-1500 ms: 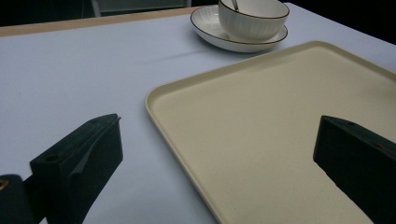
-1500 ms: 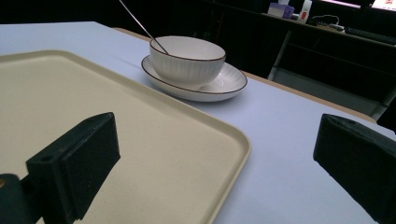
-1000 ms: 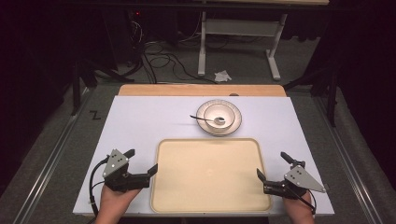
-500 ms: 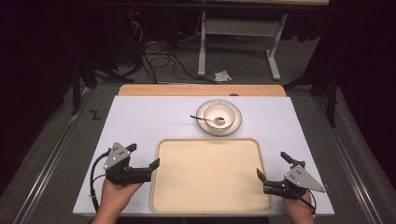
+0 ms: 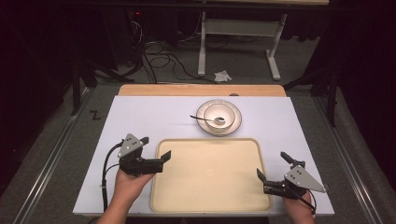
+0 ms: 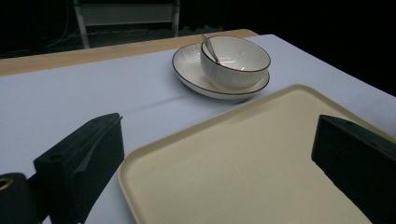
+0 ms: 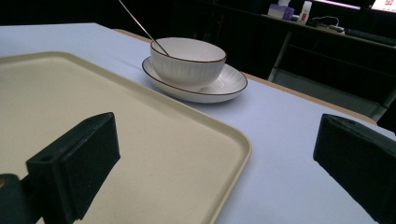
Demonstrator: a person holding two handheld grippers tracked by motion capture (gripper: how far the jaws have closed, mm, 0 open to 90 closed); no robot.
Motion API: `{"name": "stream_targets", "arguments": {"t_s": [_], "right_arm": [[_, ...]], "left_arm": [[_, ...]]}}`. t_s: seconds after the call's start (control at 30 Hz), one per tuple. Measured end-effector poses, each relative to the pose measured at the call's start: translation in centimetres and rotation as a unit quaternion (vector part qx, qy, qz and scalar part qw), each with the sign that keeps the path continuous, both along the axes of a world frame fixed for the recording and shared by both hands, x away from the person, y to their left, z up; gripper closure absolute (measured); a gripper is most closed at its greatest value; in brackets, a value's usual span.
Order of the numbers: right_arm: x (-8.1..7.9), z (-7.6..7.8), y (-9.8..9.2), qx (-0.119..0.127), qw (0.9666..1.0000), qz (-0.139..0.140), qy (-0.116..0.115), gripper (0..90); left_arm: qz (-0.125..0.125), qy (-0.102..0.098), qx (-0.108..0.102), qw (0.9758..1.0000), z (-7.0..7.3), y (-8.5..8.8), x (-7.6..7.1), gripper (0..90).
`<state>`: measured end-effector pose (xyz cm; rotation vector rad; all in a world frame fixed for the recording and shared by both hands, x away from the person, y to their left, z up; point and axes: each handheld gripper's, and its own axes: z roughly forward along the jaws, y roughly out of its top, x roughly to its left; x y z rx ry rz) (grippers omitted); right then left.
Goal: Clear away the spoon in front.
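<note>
We see the cream tray (image 5: 211,175) lying flat in the lower middle of the high view, on the white bench (image 5: 140,116). The left tool (image 5: 158,151), jaws apart, straddles the tray's left rim; the right tool (image 5: 273,164), jaws also apart, sits at its right rim. Just past the tray's top edge stands a bowl (image 5: 218,114) on a plate (image 5: 233,125), with a spoon (image 5: 201,118) leaning in it.

If we lift unevenly, we judge the tray could tilt or slip from a shallow grip, and pushing it forward could knock the plate. Whether either tool touches the rim is hard to tell, and our forearms are cut off by the bottom edge.
</note>
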<state>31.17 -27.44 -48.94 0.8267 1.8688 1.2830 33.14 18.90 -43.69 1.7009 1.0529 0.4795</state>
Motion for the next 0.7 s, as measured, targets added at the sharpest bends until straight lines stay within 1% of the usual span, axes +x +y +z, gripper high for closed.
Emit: {"name": "stream_targets", "arguments": {"t_s": [0.03,0.1,0.2,0.37,0.43,0.5,0.7], "right_arm": [[0.0,0.0,0.0,0.000,1.0000,0.000,0.000,1.0],[0.0,0.0,0.0,-0.001,1.0000,0.000,-0.003,1.0],[0.0,0.0,0.0,0.001,1.0000,0.000,-0.001,1.0],[0.0,0.0,-0.1,-0.002,1.0000,-0.001,0.000,1.0],[0.0,0.0,-0.1,0.001,1.0000,-0.002,0.003,1.0],[0.0,0.0,-0.1,0.000,1.0000,0.000,0.000,1.0],[0.0,0.0,-0.1,0.001,1.0000,-0.002,0.000,1.0]], "left_arm": [[0.000,0.000,0.000,1.0000,0.0,0.0,0.0,3.0],[0.001,0.001,-0.002,1.0000,-0.1,-0.5,0.5,3.1],[-0.002,0.006,-0.003,1.0000,-0.1,-1.1,1.1,3.1],[-0.009,0.005,0.000,1.0000,0.2,-2.0,2.1,3.8],[-0.009,0.006,0.002,0.9999,0.3,-2.3,2.7,4.6],[-0.007,0.007,0.004,0.9999,0.3,-2.6,3.2,4.7],[-0.005,0.014,0.002,0.9999,0.3,-3.6,5.0,5.1]]}}
